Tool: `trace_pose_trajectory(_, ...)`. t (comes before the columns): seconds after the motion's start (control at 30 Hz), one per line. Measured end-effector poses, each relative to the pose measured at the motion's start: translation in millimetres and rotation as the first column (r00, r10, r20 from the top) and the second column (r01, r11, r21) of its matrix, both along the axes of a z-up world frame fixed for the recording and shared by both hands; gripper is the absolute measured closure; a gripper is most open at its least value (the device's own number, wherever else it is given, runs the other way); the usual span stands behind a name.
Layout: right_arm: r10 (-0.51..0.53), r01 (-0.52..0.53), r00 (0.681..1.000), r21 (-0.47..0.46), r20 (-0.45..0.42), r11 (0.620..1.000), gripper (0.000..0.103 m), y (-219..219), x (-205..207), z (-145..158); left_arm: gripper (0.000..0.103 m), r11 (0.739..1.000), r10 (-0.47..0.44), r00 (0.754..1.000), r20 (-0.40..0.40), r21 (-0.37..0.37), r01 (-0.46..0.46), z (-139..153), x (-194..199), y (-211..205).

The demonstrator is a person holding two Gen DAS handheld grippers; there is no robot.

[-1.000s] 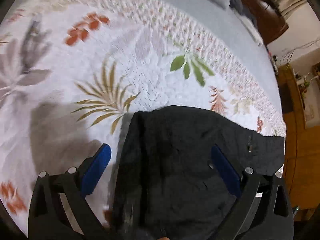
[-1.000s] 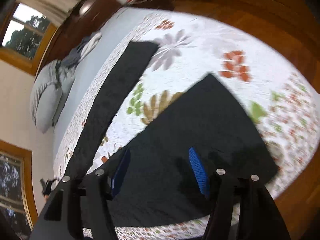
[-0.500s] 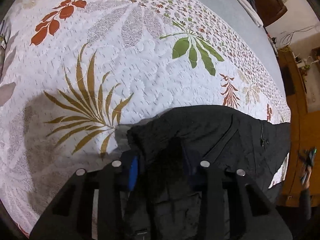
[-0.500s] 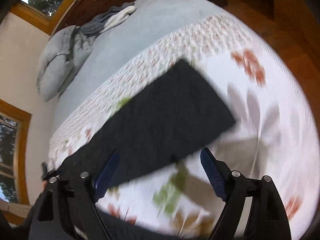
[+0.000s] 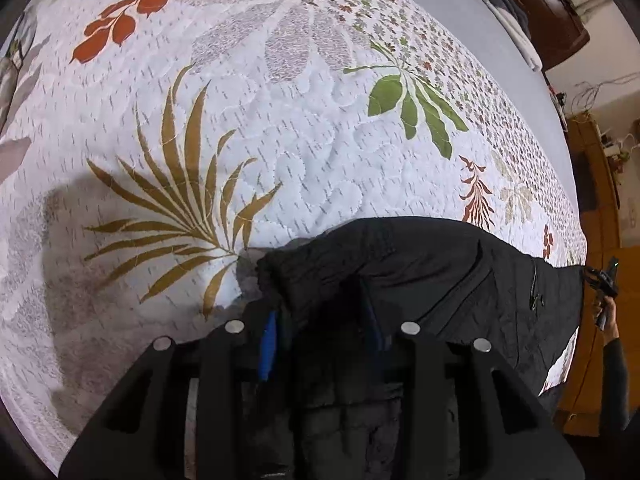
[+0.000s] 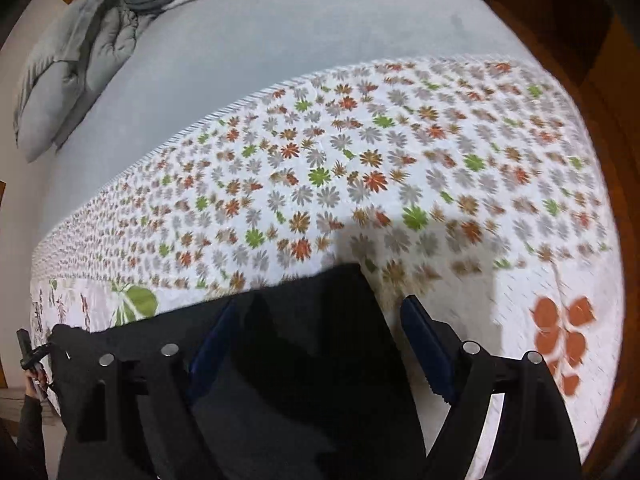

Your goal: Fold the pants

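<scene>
Black pants [image 5: 440, 280] lie on a white quilt with a leaf print [image 5: 280, 120]. In the left wrist view my left gripper [image 5: 320, 312] has a bunched corner of the pants pinched between its blue pads, and its jaws are opening slightly. A zip pocket shows on the cloth to the right. In the right wrist view my right gripper [image 6: 320, 308] stands open over the square end of the pants [image 6: 320, 380]. One of its fingers is above the cloth, the other above the quilt [image 6: 360, 160] beside the edge.
A grey sheet [image 6: 280, 20] covers the far half of the bed, with grey pillows [image 6: 68, 68] at its head. Wooden floor [image 5: 600, 200] borders the bed. A sleeved hand [image 5: 604, 312] holds a small dark object at the bed's edge.
My left gripper shut on the corner of the pants, bunching the cloth. My right gripper swept a long way along the pants to the end of the leg and opened wider.
</scene>
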State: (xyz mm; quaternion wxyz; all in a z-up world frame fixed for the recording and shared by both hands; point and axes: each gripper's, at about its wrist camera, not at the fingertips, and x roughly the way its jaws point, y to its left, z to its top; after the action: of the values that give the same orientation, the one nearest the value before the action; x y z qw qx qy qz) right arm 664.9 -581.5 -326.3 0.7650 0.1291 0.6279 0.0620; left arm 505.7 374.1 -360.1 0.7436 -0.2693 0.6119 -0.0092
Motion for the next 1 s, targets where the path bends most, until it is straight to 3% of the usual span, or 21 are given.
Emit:
trace_pose_trajectory(0.03,0.011,-0.011,1.0,-0.01,-0.003,1.0,0.02,3.8,0.3,-3.6,0.066,1.0,0.005,1.0,-0.005,0.001,-0.005,0.3,0.4,-0.1)
trace_pose_trajectory(0.07,0.02,-0.02,1.0,-0.019,-0.004,1.0,0.032,6.8,-1.0,-5.0,0.066,1.0,0.008,1.0,-0.01,0.008,-0.008,1.0,1.1,-1.4)
trace_pose_trajectory(0.1,0.024,-0.024,1.0,-0.027,-0.01,0.999,0.064,7.7,-4.2,-5.8,0.068,1.0,0.009,1.0,-0.013,0.018,-0.009,2.3,0.6,-2.4)
trace_pose_trajectory(0.13,0.016,-0.016,1.0,-0.011,-0.014,1.0,0.082,4.2,-4.9,-3.9,0.07,0.999,0.01,1.0,-0.015,0.038,-0.01,4.7,0.9,-4.8)
trace_pose_trajectory(0.17,0.012,-0.012,1.0,0.011,-0.006,1.0,0.092,-0.1,-7.5,0.1,0.072,0.998,0.014,1.0,-0.013,0.058,-0.013,7.5,0.9,-7.3)
trace_pose_trajectory(0.27,0.018,-0.019,0.999,0.023,0.046,1.0,0.095,-4.6,-28.8,25.4,0.09,0.994,0.036,0.999,0.016,0.102,-0.037,23.6,-2.5,-10.3)
trace_pose_trajectory(0.33,0.009,-0.011,0.997,0.021,0.072,1.0,0.095,-9.2,-47.5,48.6,0.09,0.992,0.063,0.997,0.051,0.104,-0.068,40.4,-8.1,-8.2)
trace_pose_trajectory(0.6,-0.014,0.017,0.985,-0.018,0.17,1.0,0.096,-12.5,-111.8,142.3,0.09,0.991,0.022,0.981,0.193,0.128,-0.047,131.1,-35.9,-21.1)
trace_pose_trajectory(0.73,-0.045,0.051,0.977,-0.026,0.211,0.998,0.096,-31.7,-163.3,179.8,0.09,0.991,0.003,0.966,0.257,0.126,-0.037,169.3,-57.8,-29.9)
trace_pose_trajectory(1.0,-0.099,0.106,0.964,-0.014,0.245,0.994,0.096,-41.7,-249.4,203.4,0.09,0.991,-0.027,0.952,0.304,0.133,-0.014,206.5,-103.6,-45.2)
